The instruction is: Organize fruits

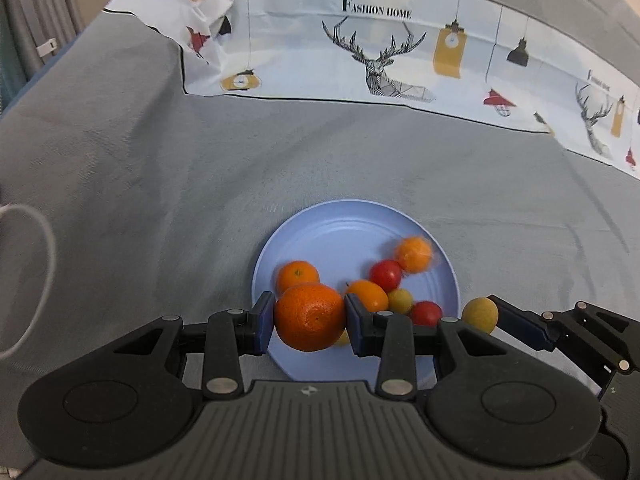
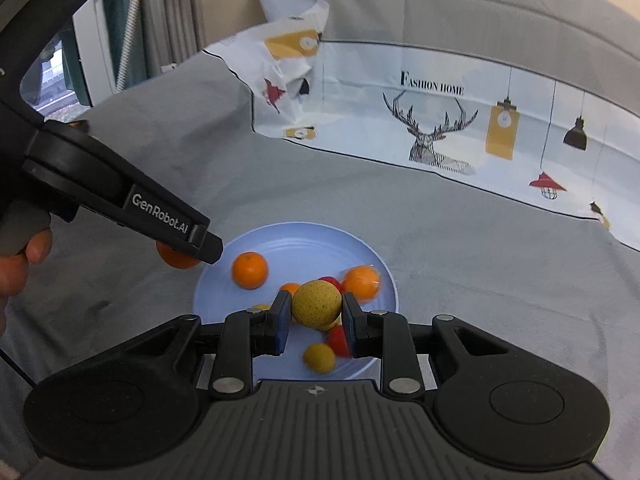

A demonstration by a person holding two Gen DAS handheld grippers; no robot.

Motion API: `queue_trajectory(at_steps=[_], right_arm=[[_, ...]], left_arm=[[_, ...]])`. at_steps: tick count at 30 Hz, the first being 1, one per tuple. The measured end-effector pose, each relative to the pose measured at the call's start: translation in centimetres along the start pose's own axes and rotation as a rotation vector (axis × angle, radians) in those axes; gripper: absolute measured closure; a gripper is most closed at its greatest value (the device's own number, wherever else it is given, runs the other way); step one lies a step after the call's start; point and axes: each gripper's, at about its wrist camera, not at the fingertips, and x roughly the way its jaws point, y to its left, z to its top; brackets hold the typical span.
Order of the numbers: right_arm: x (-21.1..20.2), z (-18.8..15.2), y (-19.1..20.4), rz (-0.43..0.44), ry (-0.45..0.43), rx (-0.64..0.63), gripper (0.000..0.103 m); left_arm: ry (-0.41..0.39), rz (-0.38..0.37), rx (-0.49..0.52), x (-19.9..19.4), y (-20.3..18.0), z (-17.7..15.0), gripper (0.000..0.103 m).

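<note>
Fruit on the plate: several small oranges [image 1: 298, 275], red fruits [image 1: 386, 275] and yellow-green ones [image 1: 400, 301] are lying loose on the blue plate [image 1: 320, 224], low in the centre of both views. They are gathering toward its near and right part, which reads as the plate serving as the collecting place.
Left hand-held gripper [image 1: 310, 322]: its jaws are clamping a large orange [image 1: 310, 316] from both sides, pads pressing on its flanks. It is hanging over the near edge of the plate, so it is probably about to be set down among the rest.
Right hand-held gripper [image 2: 316, 312]: its jaws are gripping a speckled yellow-green ball-shaped fruit [image 2: 316, 303], drawn in close around it. It is hovering above the fruit already on the plate, likely for the same reason.
Pose, left: the tool is pointing steeply down at the plate; in the right wrist view it is entering from the upper left of the frame, with a person's fingers [image 2: 38, 246] wrapping the handle at the left edge.
Pose, right: it is angling down less steeply, and in the left wrist view its tip is showing at the lower right, just beside the plate rim.
Worktop: a grey cloth [image 1: 160, 180] is covering it, with a printed sheet [image 1: 380, 40] lying across the upper part of the frame, well apart from the plate.
Judgement: both fruits are being held high enough to clear the pile; releasing gently should keep round pieces from rolling off.
</note>
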Motion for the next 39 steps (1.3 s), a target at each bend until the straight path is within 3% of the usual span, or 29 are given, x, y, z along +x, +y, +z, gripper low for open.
queue_trajectory(at_steps=[9, 10, 11, 12, 13, 15, 19, 27, 32, 39], right_arm=[[5.6, 0.0, -1.4, -0.002, 0.062, 0.02, 0.075], [6.2, 0.1, -1.5, -0.001, 0.067, 0.018, 0.074], [6.6, 0.1, -1.5, 0.002, 0.075, 0.012, 0.074], [7.1, 0.1, -1.6, 0.01, 0.086, 0.006, 0.065], [7.4, 0.2, -1.7, 0.017, 0.102, 0.003, 0.044], [7.4, 0.3, -1.9, 0.004, 0.121, 0.017, 0.025], [5.3, -0.3, -1.8, 0.001, 0.128, 0.026, 0.015], [-1.9, -2.6, 0.3, -0.054, 0.11, 0.056, 0.003], [-6.6, -4.3, 2.3, -0.139, 0.019, 0.058, 0.001], [-10.2, -5.1, 4.2, -0.136, -0.064, 0.013, 0.001]], left_arm=[[0.069, 0.029, 0.018, 5.0, -0.1, 1.3, 0.059], [0.066, 0.019, 0.025, 5.1, 0.0, 1.4, 0.053], [0.066, 0.008, 0.036, 5.3, 0.0, 1.5, 0.028], [0.06, 0.007, 0.036, 5.2, 0.1, 1.5, 0.004], [0.034, 0.012, 0.023, 4.7, 0.2, 1.5, 0.0], [-0.001, 0.014, 0.017, 3.6, 0.3, 1.2, 0.0], [0.01, 0.034, 0.033, 1.9, 0.1, 0.1, 0.0], [0.004, 0.045, 0.009, -4.5, -0.3, -4.9, 0.0], [-0.069, 0.06, -0.037, -8.6, 0.4, -7.9, 0.0], [-0.159, 0.113, -0.014, -12.2, -0.2, -10.5, 0.0]])
